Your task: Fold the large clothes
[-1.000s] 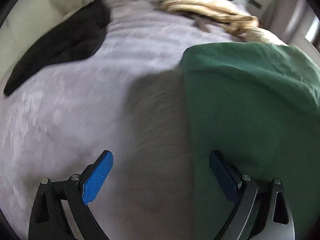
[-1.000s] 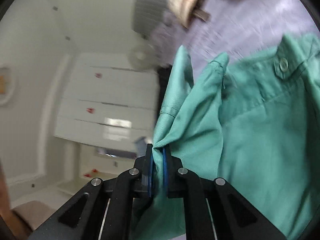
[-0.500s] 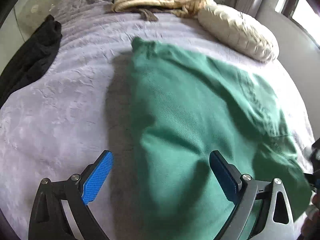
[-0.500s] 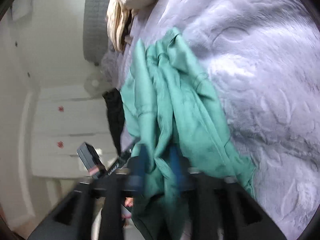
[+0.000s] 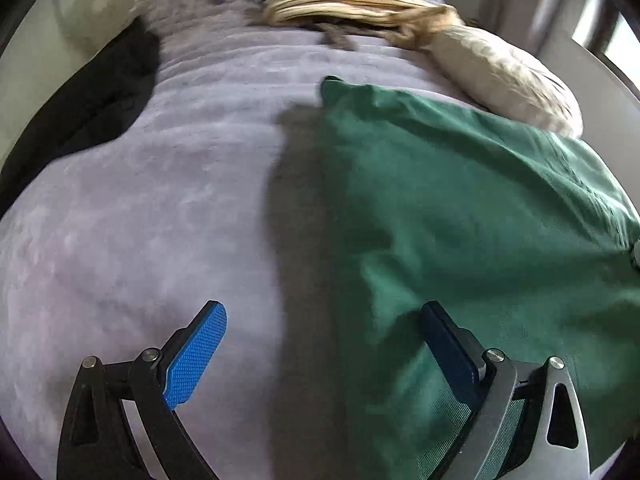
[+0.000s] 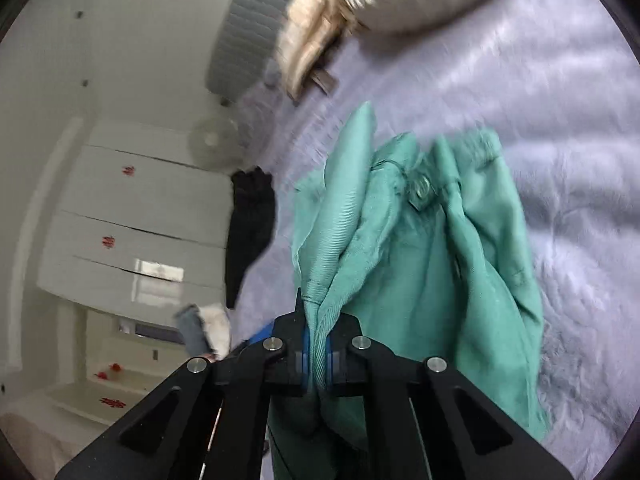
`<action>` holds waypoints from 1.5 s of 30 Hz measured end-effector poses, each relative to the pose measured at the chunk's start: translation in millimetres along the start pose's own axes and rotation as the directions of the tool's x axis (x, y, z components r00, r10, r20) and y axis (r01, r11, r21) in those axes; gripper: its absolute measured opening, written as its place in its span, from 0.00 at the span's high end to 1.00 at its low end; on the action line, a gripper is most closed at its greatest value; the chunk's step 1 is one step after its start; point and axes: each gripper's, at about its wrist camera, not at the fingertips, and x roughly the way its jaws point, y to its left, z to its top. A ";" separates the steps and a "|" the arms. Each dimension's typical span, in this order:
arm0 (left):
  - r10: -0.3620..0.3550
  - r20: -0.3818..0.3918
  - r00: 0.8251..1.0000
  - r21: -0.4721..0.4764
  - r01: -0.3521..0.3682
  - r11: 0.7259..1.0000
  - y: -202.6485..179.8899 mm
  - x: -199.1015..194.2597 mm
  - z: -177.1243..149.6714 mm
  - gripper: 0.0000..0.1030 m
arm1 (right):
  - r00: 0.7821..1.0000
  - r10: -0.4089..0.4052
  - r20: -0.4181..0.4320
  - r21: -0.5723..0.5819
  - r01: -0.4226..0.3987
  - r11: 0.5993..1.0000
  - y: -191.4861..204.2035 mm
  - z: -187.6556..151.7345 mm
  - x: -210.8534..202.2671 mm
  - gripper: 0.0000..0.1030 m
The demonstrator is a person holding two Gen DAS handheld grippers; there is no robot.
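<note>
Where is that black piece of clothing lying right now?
The black garment lies at the far left edge of the lavender bedspread in the left wrist view, apart from the green garment; the right wrist view shows it below the fan.

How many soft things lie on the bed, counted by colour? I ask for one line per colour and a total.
Green: 1, the green garment, shut in the right tongs
Black: 1, the black garment
Beige-yellow: 1, the crumpled beige cloth
Cream: 1, the cream pillow
Total: 4
</note>
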 end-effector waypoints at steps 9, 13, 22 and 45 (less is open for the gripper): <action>-0.055 -0.061 0.997 0.051 0.058 0.997 -25.1 5.2 0.7 0.00 | 0.982 -0.188 -0.012 0.225 0.186 0.957 -96.7 -22.8 -11.4 0.93; -0.043 -0.054 0.998 0.079 0.047 0.996 -13.9 -20.1 -6.4 0.00 | 0.971 -0.237 -0.004 0.221 0.232 0.947 -84.5 -23.6 -21.4 0.86; -0.167 -0.105 0.980 0.125 0.179 0.976 -26.0 -55.0 -36.1 0.00 | 0.950 -0.310 0.030 0.015 0.310 0.951 3.1 -58.6 -67.3 0.84; -0.090 -0.129 0.988 0.099 0.103 0.990 5.4 -64.1 -74.5 0.00 | 0.842 -0.539 0.022 -0.024 0.539 0.842 -15.6 -115.8 -68.5 0.97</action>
